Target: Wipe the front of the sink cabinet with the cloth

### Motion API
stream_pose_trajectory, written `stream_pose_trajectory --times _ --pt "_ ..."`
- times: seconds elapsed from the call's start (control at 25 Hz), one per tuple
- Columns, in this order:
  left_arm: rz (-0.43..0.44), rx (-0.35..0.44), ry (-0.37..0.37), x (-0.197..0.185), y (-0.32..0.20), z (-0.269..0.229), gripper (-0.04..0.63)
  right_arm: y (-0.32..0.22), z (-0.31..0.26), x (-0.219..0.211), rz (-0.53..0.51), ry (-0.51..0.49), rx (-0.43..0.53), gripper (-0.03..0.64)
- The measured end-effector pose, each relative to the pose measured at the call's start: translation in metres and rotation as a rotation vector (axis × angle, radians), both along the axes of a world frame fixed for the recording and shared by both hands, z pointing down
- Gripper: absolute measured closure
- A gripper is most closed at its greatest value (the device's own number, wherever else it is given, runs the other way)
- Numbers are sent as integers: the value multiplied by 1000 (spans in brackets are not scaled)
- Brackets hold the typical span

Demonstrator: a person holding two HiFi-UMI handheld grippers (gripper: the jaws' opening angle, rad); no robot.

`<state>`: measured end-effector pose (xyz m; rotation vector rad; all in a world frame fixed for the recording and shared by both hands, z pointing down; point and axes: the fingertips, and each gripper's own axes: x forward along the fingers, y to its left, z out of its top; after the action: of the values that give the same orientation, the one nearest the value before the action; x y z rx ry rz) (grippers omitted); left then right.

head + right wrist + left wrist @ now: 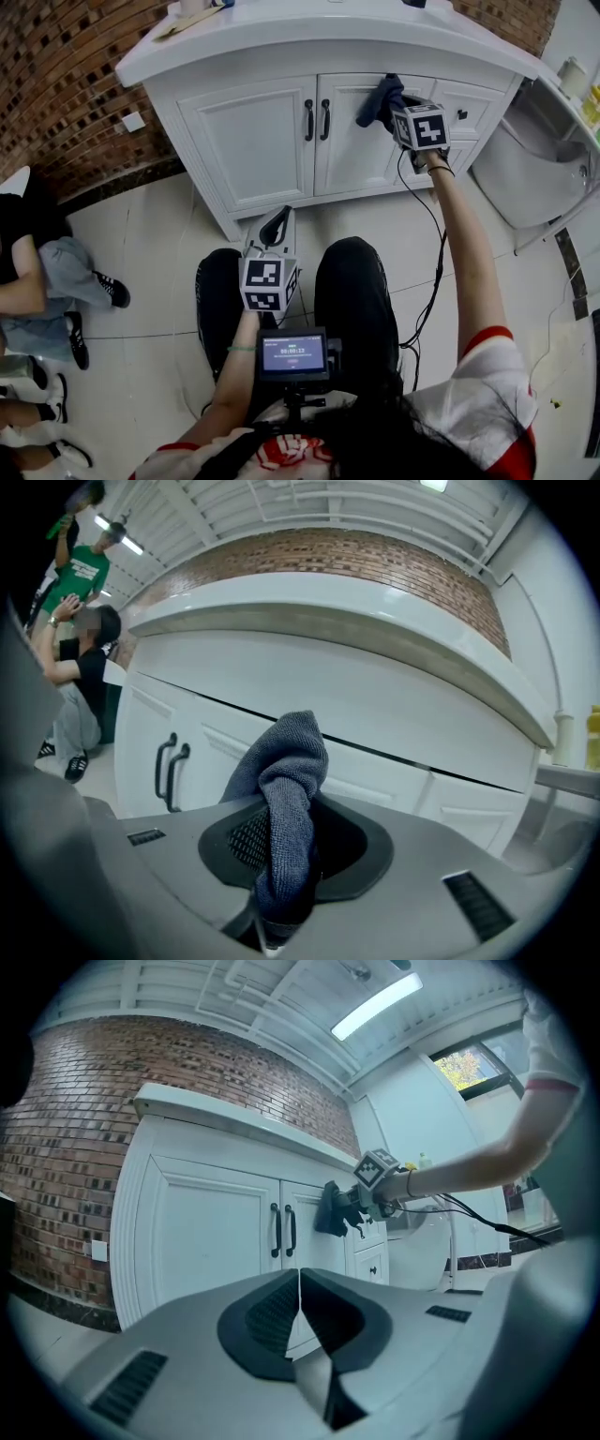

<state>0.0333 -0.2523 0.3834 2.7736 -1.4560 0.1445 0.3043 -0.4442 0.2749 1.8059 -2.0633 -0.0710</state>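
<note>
The cloth (pixel 284 808) is clamped in your right tongs (pixel 394 111) against the sink cabinet (pixel 248 141) front, at the right door's top edge beside the handles (pixel 317 119), while your left tongs (pixel 299 1288) sit closed on nothing, low before the cabinet's base.

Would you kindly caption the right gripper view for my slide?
Right tool clamped on a blue-grey cloth, held close to the white sink cabinet.

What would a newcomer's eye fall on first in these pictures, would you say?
The dark blue-grey cloth clamped in the right gripper stands out, held at the top of the right-hand door of the white sink cabinet. The left gripper, jaws shut on nothing, hangs low above the person's knees; people sit on the floor at left by the brick wall.
</note>
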Motion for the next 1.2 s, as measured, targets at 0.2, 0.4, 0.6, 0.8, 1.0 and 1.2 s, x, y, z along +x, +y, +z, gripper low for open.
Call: stream_pose_trajectory --times 0.2,0.4,0.6,0.8,1.0,1.2 --pt "5 -13 -11 5 0 6 563 6 15 78 139 80 -63 509" --pt "3 -17 -18 8 -1 8 563 12 18 127 241 66 -78 509" --pt "1 -19 -18 8 -1 9 563 22 19 97 150 1 -51 509" --pt "-1 -23 -3 10 2 9 563 26 23 9 -59 26 -41 509" --pt "0 -18 6 6 6 6 563 22 35 -69 -194 49 -55 509" --pt "-14 -14 22 -6 6 4 563 8 51 -103 -222 82 -83 508"
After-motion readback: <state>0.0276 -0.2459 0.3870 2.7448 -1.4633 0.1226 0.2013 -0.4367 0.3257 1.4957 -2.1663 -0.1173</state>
